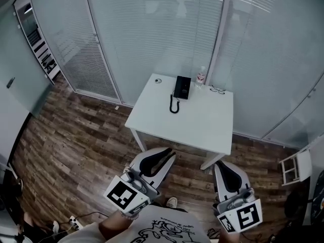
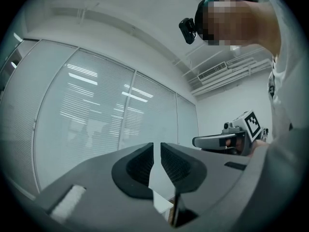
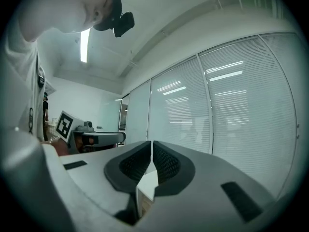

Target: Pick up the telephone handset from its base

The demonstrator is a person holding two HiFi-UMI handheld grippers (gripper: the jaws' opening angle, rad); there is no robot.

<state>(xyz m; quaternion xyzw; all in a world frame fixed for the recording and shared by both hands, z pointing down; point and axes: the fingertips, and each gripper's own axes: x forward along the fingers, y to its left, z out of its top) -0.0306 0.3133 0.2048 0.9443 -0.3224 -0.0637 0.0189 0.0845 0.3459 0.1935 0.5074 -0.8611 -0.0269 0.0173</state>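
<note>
The left gripper (image 1: 168, 154) and right gripper (image 1: 223, 166) hang empty, jaws together, well short of the white square surface (image 1: 202, 125), apparently before any approach. The black telephone handset (image 1: 178, 87) lies on its base (image 1: 186, 88).

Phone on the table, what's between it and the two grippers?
In the head view, the phone has its cord in front, then bare white table, then wooden floor up to the left gripper and right gripper.

A white, black-printed T-shirt (image 1: 162, 231) shows at six o'clock; the left gripper (image 1: 168, 154) and right gripper (image 1: 223, 166) are grey with black pads (image 1: 152, 162).
</note>
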